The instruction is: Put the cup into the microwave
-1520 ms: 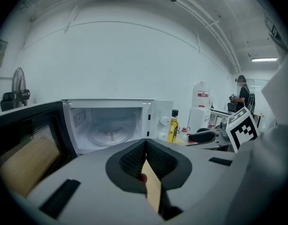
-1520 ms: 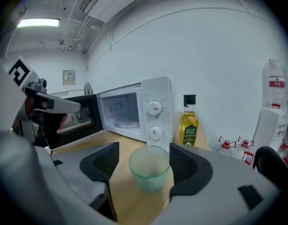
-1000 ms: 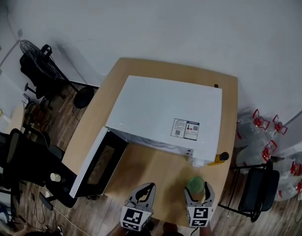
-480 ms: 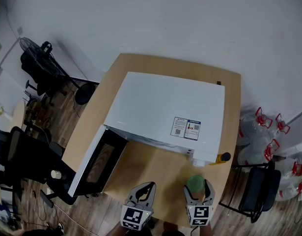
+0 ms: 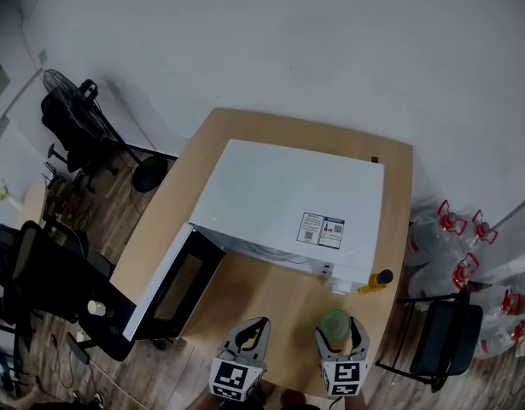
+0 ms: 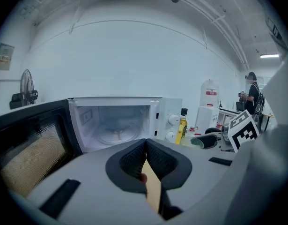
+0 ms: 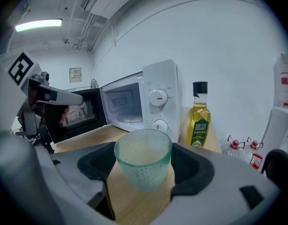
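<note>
A white microwave (image 5: 288, 199) stands on the wooden table (image 5: 245, 289), its door (image 5: 172, 284) swung open to the left. Near the table's front edge, my right gripper (image 5: 338, 330) is shut on a pale green textured cup (image 5: 335, 323). In the right gripper view the cup (image 7: 144, 163) sits upright between the dark pads, with the microwave (image 7: 158, 102) ahead to the left. My left gripper (image 5: 247, 336) hovers beside it, shut and holding nothing. In the left gripper view its pads (image 6: 134, 161) meet in front of the open white cavity (image 6: 118, 123).
A yellow oil bottle with a black cap (image 5: 377, 278) stands at the microwave's right front corner, just beyond the cup. Water jugs (image 5: 454, 246) and a chair (image 5: 441, 340) are on the floor to the right. Office chairs (image 5: 40, 280) and a fan (image 5: 70, 101) stand to the left.
Only the head view has shifted a little. Both grippers stay near the table's front edge, and the cup stays between the right gripper's jaws.
</note>
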{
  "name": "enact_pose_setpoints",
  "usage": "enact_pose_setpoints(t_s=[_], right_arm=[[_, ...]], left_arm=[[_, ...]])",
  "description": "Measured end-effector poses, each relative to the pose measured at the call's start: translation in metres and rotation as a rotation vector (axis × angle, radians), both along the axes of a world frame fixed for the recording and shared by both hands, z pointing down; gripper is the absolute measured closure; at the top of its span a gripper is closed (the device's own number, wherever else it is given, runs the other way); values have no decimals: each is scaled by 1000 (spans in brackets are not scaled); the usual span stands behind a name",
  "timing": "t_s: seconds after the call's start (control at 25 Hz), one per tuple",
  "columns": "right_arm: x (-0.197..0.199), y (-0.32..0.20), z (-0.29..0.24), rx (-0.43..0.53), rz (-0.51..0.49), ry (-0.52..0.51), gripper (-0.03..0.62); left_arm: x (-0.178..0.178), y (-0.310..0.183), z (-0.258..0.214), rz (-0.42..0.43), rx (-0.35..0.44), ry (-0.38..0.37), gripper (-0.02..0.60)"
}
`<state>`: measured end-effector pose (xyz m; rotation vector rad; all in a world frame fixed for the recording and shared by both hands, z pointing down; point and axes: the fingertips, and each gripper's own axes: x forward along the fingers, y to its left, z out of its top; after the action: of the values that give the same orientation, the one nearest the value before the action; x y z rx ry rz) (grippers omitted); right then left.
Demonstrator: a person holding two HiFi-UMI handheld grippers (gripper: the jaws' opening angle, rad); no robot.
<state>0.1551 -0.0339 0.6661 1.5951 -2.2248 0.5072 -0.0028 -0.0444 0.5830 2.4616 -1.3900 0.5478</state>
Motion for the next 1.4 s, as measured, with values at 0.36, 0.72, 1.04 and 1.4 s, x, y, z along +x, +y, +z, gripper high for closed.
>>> enact_pose_setpoints(t_s=[0.36,0.72,1.04,1.4], right_arm=[[-15,3,-46,75,-39,12,233],[-50,-3,-84,154,-131,9,233],[-84,-21,-103,190,-206,9,233],[-124,-61,-101,183,-221,-16,233]], left_arm=[[-9,8,-39,-30,77,32,558],[-43,14,-63,-110,146,38,558],[-87,7,-71,-197,183,31,558],[-127,-24,-65,-223,183,24,558]])
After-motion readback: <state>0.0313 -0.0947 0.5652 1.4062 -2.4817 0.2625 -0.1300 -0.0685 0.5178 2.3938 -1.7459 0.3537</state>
